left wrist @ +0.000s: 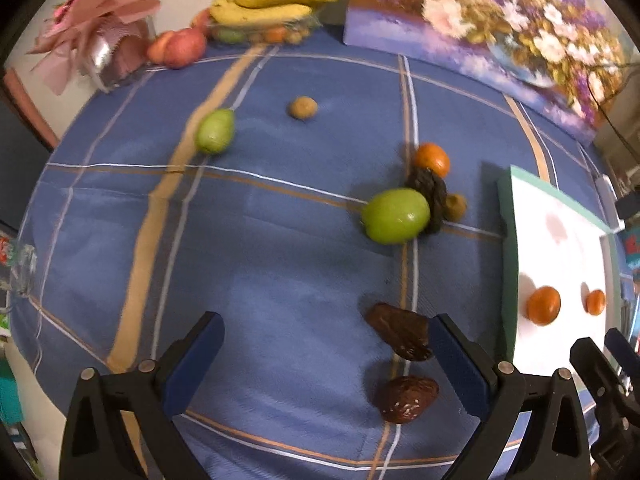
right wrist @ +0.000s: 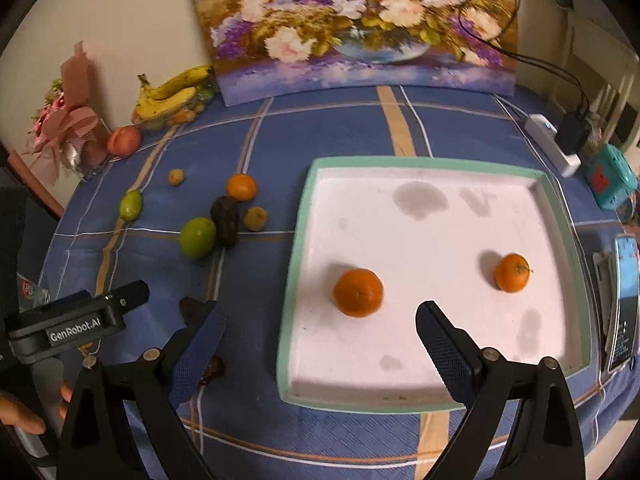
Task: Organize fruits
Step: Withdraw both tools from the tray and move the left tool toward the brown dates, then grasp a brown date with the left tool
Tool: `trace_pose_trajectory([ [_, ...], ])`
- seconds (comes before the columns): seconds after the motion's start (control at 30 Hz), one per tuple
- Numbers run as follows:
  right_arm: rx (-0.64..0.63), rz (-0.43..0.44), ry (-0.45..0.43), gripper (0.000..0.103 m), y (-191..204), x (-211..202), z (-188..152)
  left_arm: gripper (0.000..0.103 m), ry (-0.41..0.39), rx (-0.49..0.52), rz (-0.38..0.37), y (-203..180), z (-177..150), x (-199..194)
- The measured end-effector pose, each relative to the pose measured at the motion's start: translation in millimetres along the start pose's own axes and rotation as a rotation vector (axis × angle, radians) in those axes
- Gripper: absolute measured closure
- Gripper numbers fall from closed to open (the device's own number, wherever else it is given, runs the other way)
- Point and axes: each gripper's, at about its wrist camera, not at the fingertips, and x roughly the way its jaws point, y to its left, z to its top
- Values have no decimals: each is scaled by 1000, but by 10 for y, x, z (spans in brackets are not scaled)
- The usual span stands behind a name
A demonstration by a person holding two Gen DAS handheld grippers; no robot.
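One readable mark here: white lettering "GenRobot.AI" on the black plastic body of the left gripper (right wrist: pixel 76 322), seen at the lower left of the right wrist view. The screen of the phone (right wrist: pixel 624 308) at the right edge shows text too small to read.

Three oranges: two in the tray (right wrist: pixel 558 216) at (right wrist: pixel 358 292) and (right wrist: pixel 512 272), one on the desk (right wrist: pixel 241 187). Two green fruits (right wrist: pixel 197 237) (right wrist: pixel 131 205). Two dark dates (left wrist: pixel 400 336) (left wrist: pixel 407 398). Two small yellowish fruits (right wrist: pixel 176 177) (right wrist: pixel 255 217).
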Motion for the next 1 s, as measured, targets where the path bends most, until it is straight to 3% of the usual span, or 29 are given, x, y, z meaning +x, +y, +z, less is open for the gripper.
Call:
trace_pose_trajectory([
  [0.53,71,-29,35,7,-336,81,-29,1,47,138,-10,-441,-27,290],
  [0.77,95,-21,31,7,-418,110,-4,22,80,156,-36,-524,-56,395],
  [0.9,98,-17,32,7,-443,140,2,27,105,135,-60,-524,-58,468],
  [0.97,101,-17,37,7,-456,160,5,40,115,128,-78,-528,-42,505],
  [1.0,102,-17,38,7,-462,165,7,41,118,123,-84,-528,-39,514],
])
